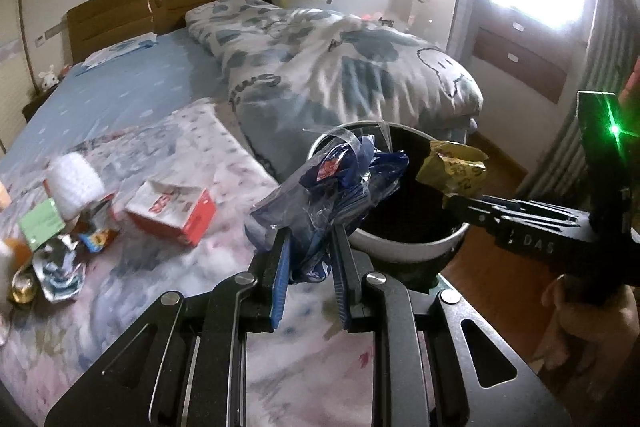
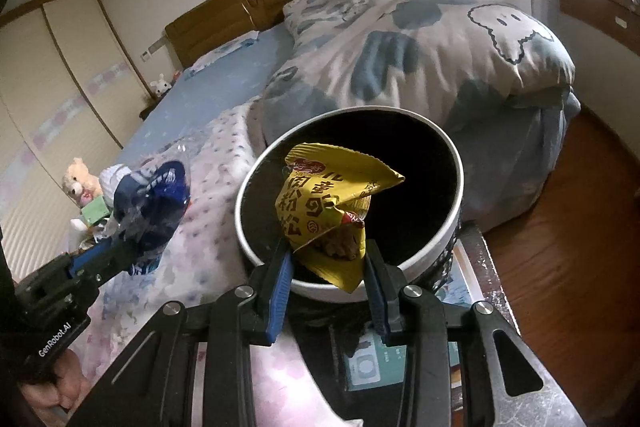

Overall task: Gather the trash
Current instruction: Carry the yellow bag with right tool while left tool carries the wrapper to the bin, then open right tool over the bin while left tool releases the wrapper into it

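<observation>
Your right gripper point(image 2: 326, 259) grips yellow wrapper point(image 2: 328, 199) above bin point(image 2: 448, 239) mouth, poised for drop. Your left gripper point(image 1: 308, 247) clamps blue wrapper point(image 1: 332, 183) beside bin rim, queued next.

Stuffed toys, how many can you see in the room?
2. A tan teddy bear sits at the left edge of the bed, near the wardrobe. A white bunny sits on the nightstand beside the headboard. Bedding could hide others.
</observation>
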### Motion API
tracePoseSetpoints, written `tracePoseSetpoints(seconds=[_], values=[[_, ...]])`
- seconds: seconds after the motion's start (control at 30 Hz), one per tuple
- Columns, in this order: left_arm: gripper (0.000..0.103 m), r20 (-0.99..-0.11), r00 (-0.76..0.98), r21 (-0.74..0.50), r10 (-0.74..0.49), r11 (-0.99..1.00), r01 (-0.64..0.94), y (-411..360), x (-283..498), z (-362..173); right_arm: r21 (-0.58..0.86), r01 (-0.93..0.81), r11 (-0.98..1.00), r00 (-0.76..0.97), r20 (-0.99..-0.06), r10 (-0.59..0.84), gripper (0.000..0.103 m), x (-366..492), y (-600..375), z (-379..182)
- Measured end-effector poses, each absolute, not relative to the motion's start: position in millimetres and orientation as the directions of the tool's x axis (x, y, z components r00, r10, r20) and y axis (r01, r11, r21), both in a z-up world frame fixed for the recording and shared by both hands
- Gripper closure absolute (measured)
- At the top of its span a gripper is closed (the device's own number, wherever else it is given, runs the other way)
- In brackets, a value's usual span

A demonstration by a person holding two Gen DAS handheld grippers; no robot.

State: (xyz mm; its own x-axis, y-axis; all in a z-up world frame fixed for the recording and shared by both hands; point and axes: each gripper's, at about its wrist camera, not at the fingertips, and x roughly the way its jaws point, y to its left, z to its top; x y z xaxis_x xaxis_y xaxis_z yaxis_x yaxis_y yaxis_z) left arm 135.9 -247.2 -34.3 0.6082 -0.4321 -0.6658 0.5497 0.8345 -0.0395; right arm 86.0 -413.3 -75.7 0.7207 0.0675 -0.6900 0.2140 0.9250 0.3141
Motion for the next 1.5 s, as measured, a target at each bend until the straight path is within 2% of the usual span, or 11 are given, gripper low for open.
tracePoseSetpoints(seconds=[0.63,0.9,0.93,1.0,1.03,1.07,1.17,1.27,1.37,1.5], values=[[0.085,-0.709,0.559,-0.037,-0.431,0.814,0.58,-300,171,-43,0.313,0.235,0.92,0.696,-0.715,0.065,0.067,108,-448,-80],[0.079,-0.719,0.549,-0.034,-0.426,0.811,0.584,-311,180,-49,0.331,0.246,0.911,0.675,-0.733,0.084,0.065,120,-462,-89],[0.078,-0.719,0.549,-0.033,-0.426,0.81,0.585,-312,180,-49,0.33,0.247,0.911,0.674,-0.734,0.083,0.065,121,-463,-90],[0.058,-0.722,0.55,-0.03,-0.421,0.812,0.582,-312,181,-50,0.33,0.247,0.911,0.674,-0.734,0.083,0.065,123,-464,-90],[0.052,-0.723,0.55,-0.032,-0.419,0.815,0.578,-311,181,-51,0.33,0.246,0.912,0.676,-0.732,0.083,0.064,123,-464,-90],[0.044,-0.722,0.551,-0.036,-0.419,0.817,0.575,-309,181,-51,0.33,0.246,0.911,0.676,-0.732,0.083,0.06,124,-464,-90],[0.038,-0.722,0.547,-0.048,-0.423,0.82,0.57,-304,179,-52,0.331,0.252,0.909,0.676,-0.733,0.079,0.038,124,-465,-90],[0.031,-0.722,0.549,-0.062,-0.422,0.829,0.556,-295,175,-54,0.331,0.252,0.909,0.685,-0.725,0.074,0.034,121,-463,-87],[0.03,-0.723,0.545,-0.081,-0.425,0.835,0.544,-285,171,-55,0.341,0.255,0.905,0.697,-0.714,0.073,0.028,117,-460,-85],[0.029,-0.716,0.551,-0.101,-0.428,0.845,0.525,-268,164,-55,0.352,0.257,0.9,0.721,-0.69,0.064,0.025,108,-454,-79]])
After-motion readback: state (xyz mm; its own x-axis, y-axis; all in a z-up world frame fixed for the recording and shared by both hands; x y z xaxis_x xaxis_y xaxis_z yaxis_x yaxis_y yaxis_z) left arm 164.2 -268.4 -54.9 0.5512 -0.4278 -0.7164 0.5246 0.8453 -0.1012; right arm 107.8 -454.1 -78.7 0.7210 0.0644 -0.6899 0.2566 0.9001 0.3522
